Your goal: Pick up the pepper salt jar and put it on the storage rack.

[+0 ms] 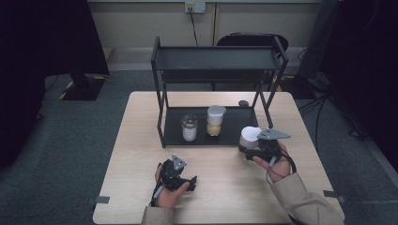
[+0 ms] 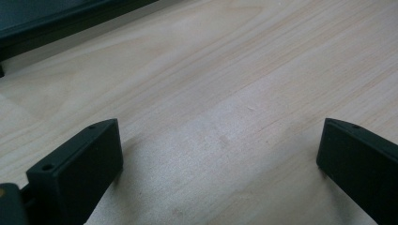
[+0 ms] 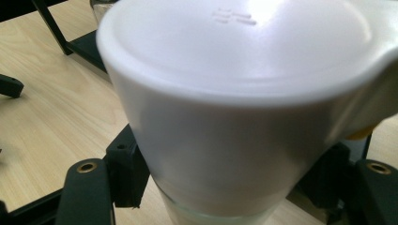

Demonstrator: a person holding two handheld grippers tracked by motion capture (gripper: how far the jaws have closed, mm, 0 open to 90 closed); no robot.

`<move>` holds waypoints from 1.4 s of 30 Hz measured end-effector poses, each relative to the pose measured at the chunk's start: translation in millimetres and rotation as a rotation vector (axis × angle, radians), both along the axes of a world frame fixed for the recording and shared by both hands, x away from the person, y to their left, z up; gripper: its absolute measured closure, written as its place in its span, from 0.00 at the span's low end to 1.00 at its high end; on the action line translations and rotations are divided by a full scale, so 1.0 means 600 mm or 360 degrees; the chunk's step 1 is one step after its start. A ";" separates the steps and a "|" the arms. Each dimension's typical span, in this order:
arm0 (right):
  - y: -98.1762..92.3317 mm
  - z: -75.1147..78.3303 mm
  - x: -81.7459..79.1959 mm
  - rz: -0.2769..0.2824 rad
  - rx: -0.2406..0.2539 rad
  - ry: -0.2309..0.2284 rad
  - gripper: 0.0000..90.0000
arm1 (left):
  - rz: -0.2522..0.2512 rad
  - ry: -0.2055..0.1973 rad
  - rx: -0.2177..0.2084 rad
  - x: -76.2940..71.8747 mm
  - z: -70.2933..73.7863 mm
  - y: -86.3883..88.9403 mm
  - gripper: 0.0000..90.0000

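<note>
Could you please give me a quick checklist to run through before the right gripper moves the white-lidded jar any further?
1. Grip: the right gripper has a jaw on either side of the white-lidded jar, just below the lid: ok.
2. Jar upright: the lid faces up and sits level in the high view: ok.
3. Lid sealed: cannot tell.
4. Free spot on the rack's lower shelf: bare space right of the tall yellow-filled jar: ok.
5. Shelf neighbours: the small silver-lidded jar and the tall jar stand upright: ok.
6. Left gripper: jaws open, nothing between them, low over the table, away from the rack: ok.
</note>
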State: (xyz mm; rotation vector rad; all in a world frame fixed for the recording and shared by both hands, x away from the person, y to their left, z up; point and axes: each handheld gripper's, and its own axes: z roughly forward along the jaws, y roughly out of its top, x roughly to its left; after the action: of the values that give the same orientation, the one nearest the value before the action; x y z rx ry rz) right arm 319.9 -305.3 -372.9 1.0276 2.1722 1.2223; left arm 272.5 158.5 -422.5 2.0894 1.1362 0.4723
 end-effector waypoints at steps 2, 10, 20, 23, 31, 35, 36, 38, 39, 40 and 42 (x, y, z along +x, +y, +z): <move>0.002 0.001 0.002 0.0003 0.0002 0.0000 0.34 | 0.0000 0.0000 -0.0001 0.000 0.000 0.000 0.00; 0.011 0.002 0.010 -0.0008 0.0018 0.0006 0.34 | 0.0000 0.0000 0.0000 0.000 0.000 0.000 0.00; 0.023 0.006 0.018 -0.0018 0.0028 -0.0002 0.34 | 0.0000 0.0000 0.0000 0.000 0.000 0.000 0.00; 0.027 0.008 0.022 -0.0023 0.0026 -0.0003 0.34 | 0.0000 0.0000 0.0000 0.000 0.000 0.000 0.00; 0.037 0.012 0.032 -0.0027 0.0027 0.0003 0.34 | 0.0000 0.0000 0.0000 0.000 0.000 0.000 0.00; 0.044 0.012 0.037 -0.0032 0.0024 0.0003 0.34 | 0.0000 0.0000 0.0000 0.000 0.000 0.000 0.00; 0.045 0.012 0.038 -0.0031 0.0019 -0.0002 0.34 | 0.0000 0.0000 -0.0001 0.000 0.000 0.000 0.00; 0.048 0.013 0.040 -0.0027 0.0013 -0.0006 0.34 | 0.0000 0.0000 0.0000 0.000 0.000 0.000 0.00; 0.050 0.014 0.040 -0.0030 0.0011 -0.0006 0.34 | 0.0001 0.0000 -0.0001 0.000 0.000 0.000 0.00; 0.050 0.015 0.041 -0.0030 0.0009 -0.0008 0.34 | 0.0000 0.0000 0.0000 0.000 0.000 0.000 0.00; 0.051 0.015 0.043 -0.0029 0.0007 -0.0011 0.34 | 0.0000 0.0000 0.0000 0.000 0.000 0.000 0.00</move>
State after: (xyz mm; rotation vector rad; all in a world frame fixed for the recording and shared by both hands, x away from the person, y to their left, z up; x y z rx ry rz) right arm 345.8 -274.8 -363.7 1.0413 2.1512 1.2208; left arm 272.4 158.5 -422.5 2.0890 1.1364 0.4725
